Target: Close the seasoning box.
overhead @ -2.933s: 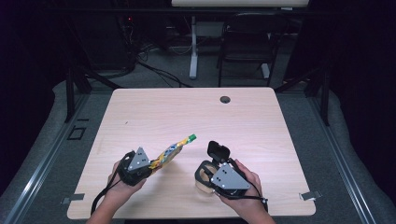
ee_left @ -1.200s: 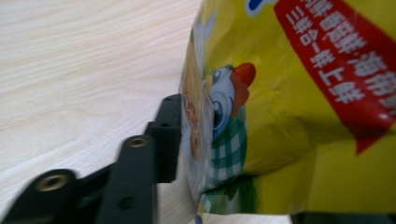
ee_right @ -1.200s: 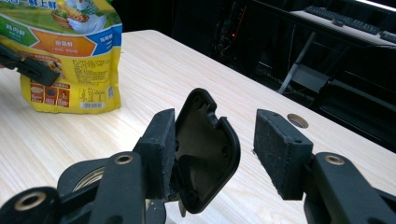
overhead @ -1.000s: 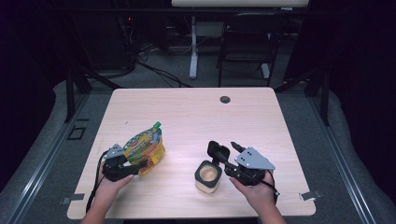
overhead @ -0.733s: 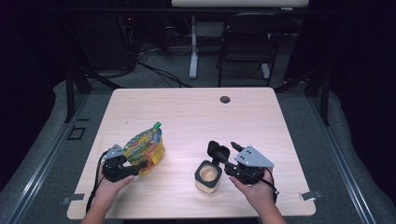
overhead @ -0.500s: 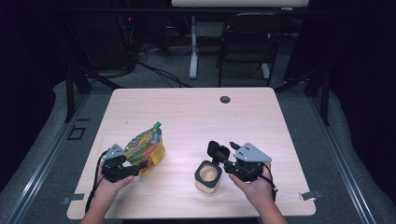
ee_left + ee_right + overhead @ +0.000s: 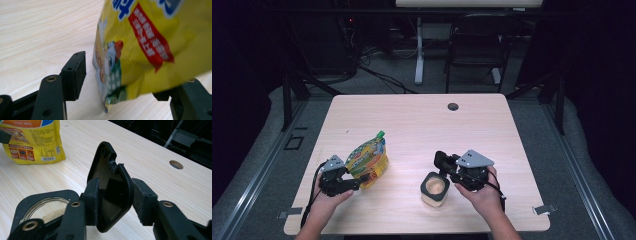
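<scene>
A yellow snack pouch [image 7: 369, 159] with a green cap stands on the wooden table [image 7: 412, 125] at the front left. My left gripper [image 7: 357, 181] lies level at its base. Its jaws have just been opening and now flank the pouch [image 7: 150, 45]; the left pad [image 7: 75, 71] is clear of it. A small jar [image 7: 435, 189] of pale powder sits at the front middle, its black flip lid [image 7: 440, 158] standing up. My right gripper [image 7: 444, 162] has just been closing, and both pads press the lid [image 7: 110, 165]. The jar's rim [image 7: 32, 202] is below left.
A round cable hole [image 7: 453, 106] lies near the table's far edge. A chair and desk legs stand on the dark floor beyond. The pouch [image 7: 35, 140] is well to the left of the jar, with bare wood between them.
The pouch, held slanting in the air at first, now stands on the table. My right gripper has slid left and slightly down onto the lid. The left hand stays put.
</scene>
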Action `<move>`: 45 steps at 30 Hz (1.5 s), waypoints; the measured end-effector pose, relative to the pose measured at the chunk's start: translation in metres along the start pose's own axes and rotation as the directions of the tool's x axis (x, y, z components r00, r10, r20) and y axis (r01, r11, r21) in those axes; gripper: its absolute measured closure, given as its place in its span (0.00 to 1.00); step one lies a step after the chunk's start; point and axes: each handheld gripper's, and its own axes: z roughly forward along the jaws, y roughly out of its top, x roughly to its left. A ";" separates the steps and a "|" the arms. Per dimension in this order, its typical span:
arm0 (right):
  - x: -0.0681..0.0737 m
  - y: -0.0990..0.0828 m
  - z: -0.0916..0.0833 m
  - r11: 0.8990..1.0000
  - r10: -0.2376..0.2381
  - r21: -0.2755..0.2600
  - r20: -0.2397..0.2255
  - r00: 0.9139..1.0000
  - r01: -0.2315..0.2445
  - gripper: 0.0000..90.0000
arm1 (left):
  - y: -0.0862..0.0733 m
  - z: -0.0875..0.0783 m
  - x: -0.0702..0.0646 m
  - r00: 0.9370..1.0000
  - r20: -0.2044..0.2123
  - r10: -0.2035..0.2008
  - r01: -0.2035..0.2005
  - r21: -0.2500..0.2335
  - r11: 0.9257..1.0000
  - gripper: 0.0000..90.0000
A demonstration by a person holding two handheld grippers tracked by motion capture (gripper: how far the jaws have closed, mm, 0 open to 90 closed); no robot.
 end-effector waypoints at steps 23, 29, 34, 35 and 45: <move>0.011 0.001 -0.009 0.996 -0.093 0.000 -0.054 0.994 0.094 0.89 | -0.006 -0.010 -0.009 1.000 -0.007 0.028 -0.028 0.004 1.000 0.43; 0.019 0.002 -0.014 0.992 -0.127 0.006 -0.050 0.991 0.127 0.90 | -0.008 -0.018 -0.009 0.999 -0.015 0.028 -0.028 0.005 1.000 0.43; 0.027 0.001 -0.020 0.991 -0.136 0.002 -0.062 0.989 0.136 0.87 | -0.011 -0.024 -0.010 1.000 0.007 0.020 -0.020 -0.013 1.000 0.43; 0.029 0.001 -0.021 0.990 -0.144 0.003 -0.066 0.987 0.144 0.86 | -0.012 -0.025 -0.011 1.000 0.003 0.020 -0.020 -0.019 1.000 0.43; 0.044 -0.008 -0.024 0.988 -0.147 0.026 -0.104 0.984 0.151 0.72 | -0.019 -0.026 -0.012 1.000 -0.001 0.026 -0.026 -0.032 0.999 0.43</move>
